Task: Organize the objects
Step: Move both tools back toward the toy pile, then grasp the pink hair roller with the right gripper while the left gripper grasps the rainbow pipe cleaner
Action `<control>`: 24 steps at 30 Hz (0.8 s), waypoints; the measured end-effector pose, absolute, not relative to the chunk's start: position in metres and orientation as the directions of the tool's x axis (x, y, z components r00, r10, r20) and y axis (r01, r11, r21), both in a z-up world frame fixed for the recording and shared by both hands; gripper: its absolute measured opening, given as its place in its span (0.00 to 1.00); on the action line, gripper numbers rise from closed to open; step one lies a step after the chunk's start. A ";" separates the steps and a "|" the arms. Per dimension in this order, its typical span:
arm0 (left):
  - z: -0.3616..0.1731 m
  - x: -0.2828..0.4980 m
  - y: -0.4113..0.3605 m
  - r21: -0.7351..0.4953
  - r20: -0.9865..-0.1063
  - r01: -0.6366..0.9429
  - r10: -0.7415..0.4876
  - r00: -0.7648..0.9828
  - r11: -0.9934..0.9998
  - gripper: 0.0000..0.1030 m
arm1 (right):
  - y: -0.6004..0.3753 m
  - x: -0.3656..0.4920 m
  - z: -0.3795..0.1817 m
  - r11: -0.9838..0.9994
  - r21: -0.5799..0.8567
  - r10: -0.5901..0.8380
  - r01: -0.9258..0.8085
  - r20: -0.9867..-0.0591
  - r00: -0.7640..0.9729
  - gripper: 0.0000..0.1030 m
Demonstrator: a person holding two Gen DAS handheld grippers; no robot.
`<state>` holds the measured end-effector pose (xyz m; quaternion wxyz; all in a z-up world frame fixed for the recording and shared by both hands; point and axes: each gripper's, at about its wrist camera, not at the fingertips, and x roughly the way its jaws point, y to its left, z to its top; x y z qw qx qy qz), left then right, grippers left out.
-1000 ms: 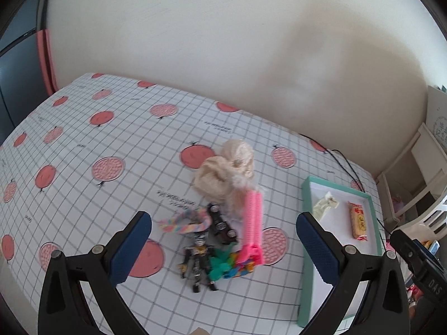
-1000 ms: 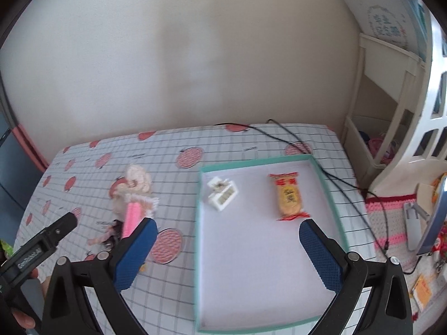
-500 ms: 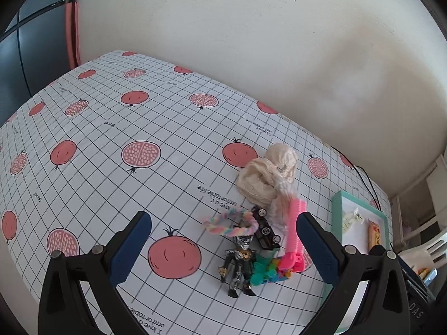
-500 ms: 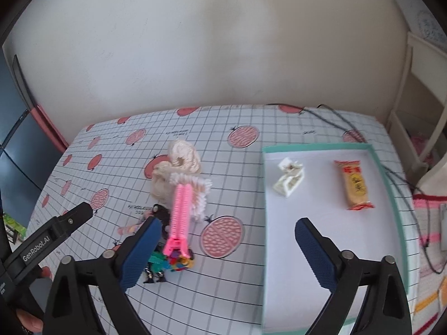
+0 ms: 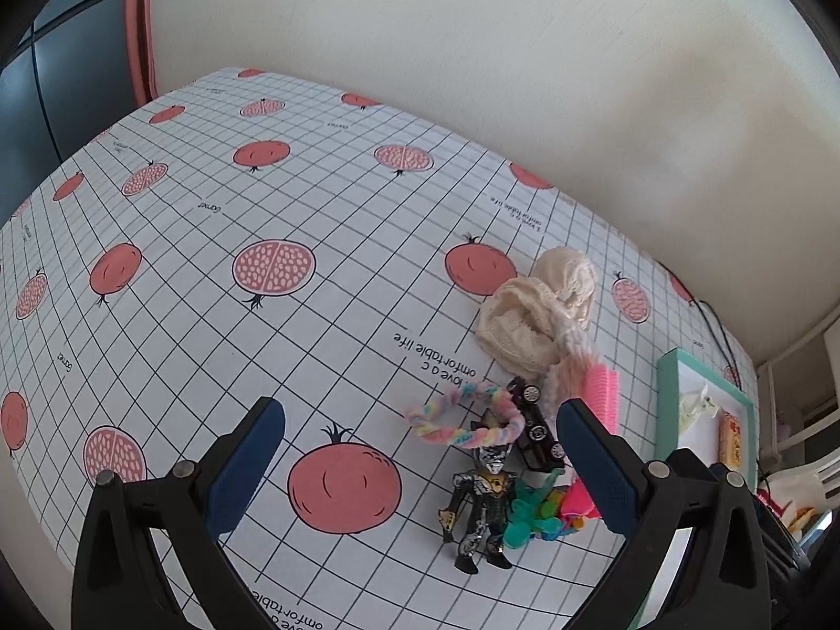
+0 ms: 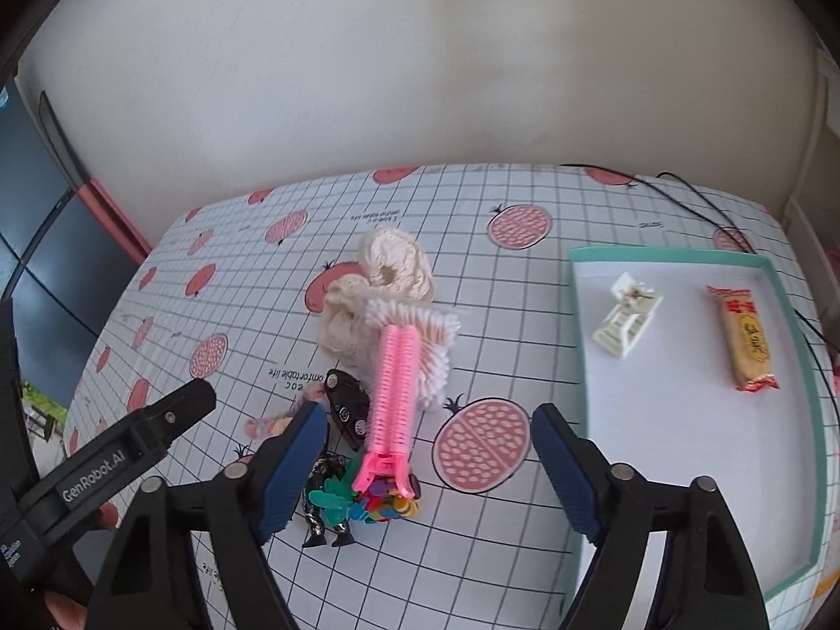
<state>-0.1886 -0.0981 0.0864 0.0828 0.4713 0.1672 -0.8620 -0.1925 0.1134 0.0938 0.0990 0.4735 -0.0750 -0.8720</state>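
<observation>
Both black two-finger grippers with blue pads, the left gripper (image 5: 420,464) and the right gripper (image 6: 428,470), hover wide apart and empty-handed above a pomegranate-print grid tablecloth (image 5: 220,241). Below them a jumble of small things lies touching: a cream lace scrunchie (image 6: 391,268), a pink comb-toothed hair clip (image 6: 392,394), a pastel twisted loop (image 5: 462,420), a black toy car (image 5: 535,428) and a dark armoured figurine (image 5: 480,499). Well to their right, a mint-rimmed white tray (image 6: 677,257) holds a white clip (image 6: 627,320) and an orange snack packet (image 6: 745,336).
</observation>
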 end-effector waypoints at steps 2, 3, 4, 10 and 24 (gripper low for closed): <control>0.081 -0.193 -0.098 -0.208 -0.849 0.298 0.021 -0.528 -0.932 1.00 | 0.109 -0.197 0.087 -0.967 0.229 -0.251 0.108 -0.817 -0.519 0.73; 0.078 -0.195 -0.097 -0.209 -0.854 0.296 0.027 -0.520 -0.932 1.00 | 0.108 -0.199 0.084 -0.966 0.232 -0.255 0.111 -0.820 -0.513 0.71; 0.076 -0.197 -0.097 -0.211 -0.856 0.294 0.031 -0.516 -0.932 1.00 | 0.105 -0.201 0.080 -0.965 0.234 -0.261 0.116 -0.824 -0.504 0.70; 0.065 -0.204 -0.095 -0.209 -0.866 0.304 0.032 -0.499 -0.929 1.00 | 0.099 -0.212 0.062 -0.962 0.242 -0.273 0.127 -0.840 -0.468 0.60; 0.043 -0.217 -0.085 -0.226 -0.886 0.306 0.065 -0.460 -0.925 0.77 | 0.095 -0.223 0.045 -0.952 0.275 -0.305 0.132 -0.847 -0.435 0.43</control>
